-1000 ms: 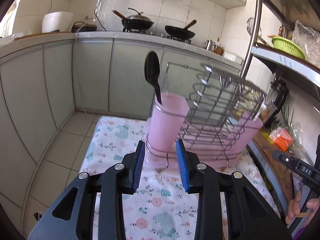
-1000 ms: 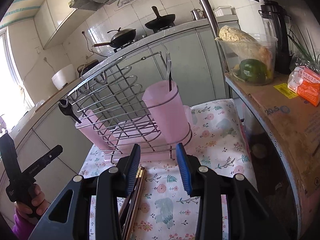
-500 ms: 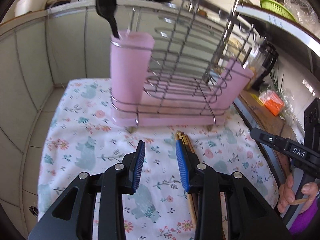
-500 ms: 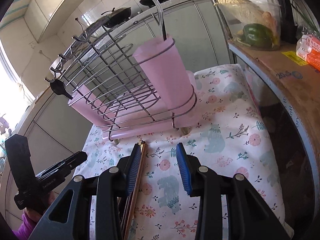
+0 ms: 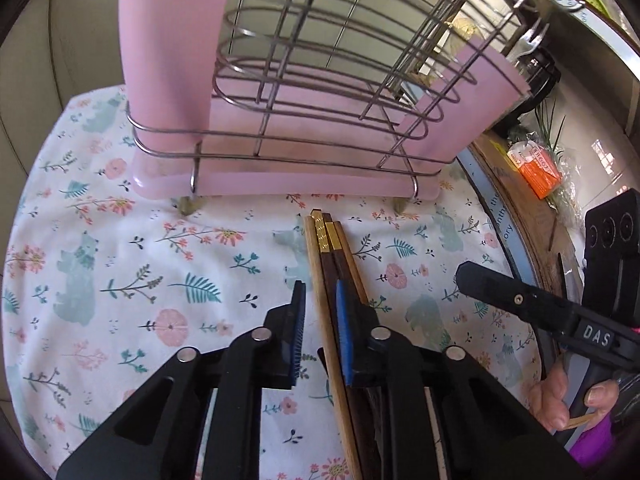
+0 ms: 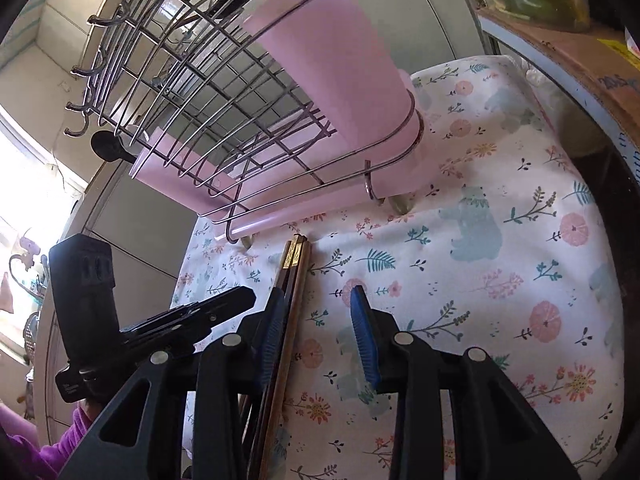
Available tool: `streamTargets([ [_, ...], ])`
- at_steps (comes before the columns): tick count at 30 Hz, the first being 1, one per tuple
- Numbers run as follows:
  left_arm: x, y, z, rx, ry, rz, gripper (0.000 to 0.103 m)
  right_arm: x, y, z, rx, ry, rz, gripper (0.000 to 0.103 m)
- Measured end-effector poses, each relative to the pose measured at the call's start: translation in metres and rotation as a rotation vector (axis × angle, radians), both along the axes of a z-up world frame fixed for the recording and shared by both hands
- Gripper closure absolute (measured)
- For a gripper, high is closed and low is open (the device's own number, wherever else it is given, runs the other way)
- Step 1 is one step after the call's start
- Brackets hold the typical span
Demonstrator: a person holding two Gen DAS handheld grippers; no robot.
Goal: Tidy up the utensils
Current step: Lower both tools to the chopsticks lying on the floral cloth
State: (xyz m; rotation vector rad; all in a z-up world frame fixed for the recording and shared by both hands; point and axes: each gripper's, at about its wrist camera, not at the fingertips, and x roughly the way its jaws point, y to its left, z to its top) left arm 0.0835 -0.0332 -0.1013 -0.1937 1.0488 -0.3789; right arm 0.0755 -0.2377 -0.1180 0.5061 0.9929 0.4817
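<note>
A bundle of wooden chopsticks with gold bands lies on the floral cloth, tips toward the wire rack with pink cups. My left gripper is open and low over the cloth, the chopsticks running between its fingers beside the right one. My right gripper is open; the chopsticks lie against its left finger. The pink cup at the rack's end holds a dark utensil. A black spoon sticks out of the far pink cup.
A shelf edge with an orange packet runs along the right of the cloth. The rack's pink drip tray sits just beyond the chopstick tips. Each gripper shows in the other's view, held by a hand.
Both grippers have dropped and moved forward, down to the cloth. The chopsticks now lie between the left gripper's fingers and at the right gripper's left finger.
</note>
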Motion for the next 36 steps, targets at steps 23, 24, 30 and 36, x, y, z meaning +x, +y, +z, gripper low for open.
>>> streamTargets([
  [23,0.008,0.03,-0.013,-0.033,0.036,0.114,0.099,0.038,0.037,-0.026,0.056,0.113,0.063,0.07],
  [24,0.006,0.033,-0.011,-0.025,0.027,0.124,0.099,0.041,0.04,-0.028,0.06,0.122,0.062,0.07],
  [30,0.0,0.049,-0.006,-0.017,0.008,0.137,0.099,0.06,0.049,-0.046,0.103,0.208,0.05,0.07],
  [36,0.0,0.051,-0.011,-0.024,0.024,0.146,0.099,0.064,0.056,-0.053,0.11,0.23,0.057,0.096],
])
